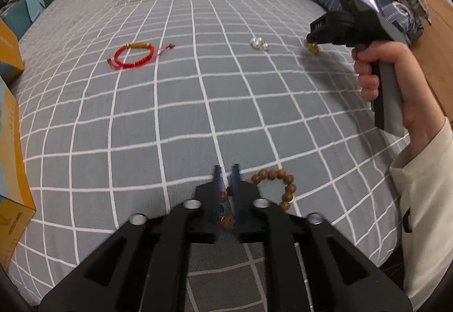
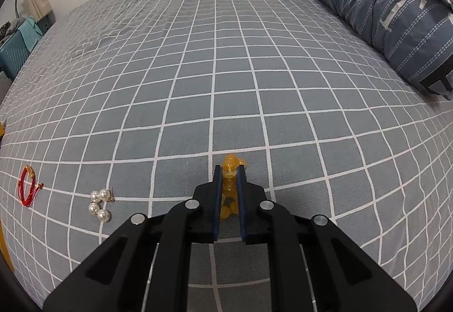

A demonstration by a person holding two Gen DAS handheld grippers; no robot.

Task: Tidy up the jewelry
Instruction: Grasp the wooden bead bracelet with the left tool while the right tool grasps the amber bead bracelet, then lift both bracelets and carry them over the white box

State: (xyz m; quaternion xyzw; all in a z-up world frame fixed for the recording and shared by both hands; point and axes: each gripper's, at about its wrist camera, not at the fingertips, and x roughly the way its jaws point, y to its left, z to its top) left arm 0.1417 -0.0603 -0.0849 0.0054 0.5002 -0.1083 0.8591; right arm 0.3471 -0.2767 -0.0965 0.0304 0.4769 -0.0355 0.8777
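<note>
Bedsheet (image 1: 175,102), grey with a white grid, carries all the jewelry. Left gripper (image 1: 226,170): fingers stand slightly parted around one side of the wooden bead bracelet (image 1: 286,184), which lies on the sheet (whether the pads press on the beads cannot be told). Right gripper (image 2: 228,169): fingers closed on the yellow bead bracelet (image 2: 230,166), whose beads bunch between the pads and protrude past the tips. Red cord bracelet (image 1: 131,55) and pearl earrings (image 1: 259,43) lie loose on the sheet, well apart. A folded quilt (image 2: 382,0) lies along the far right edge.
</note>
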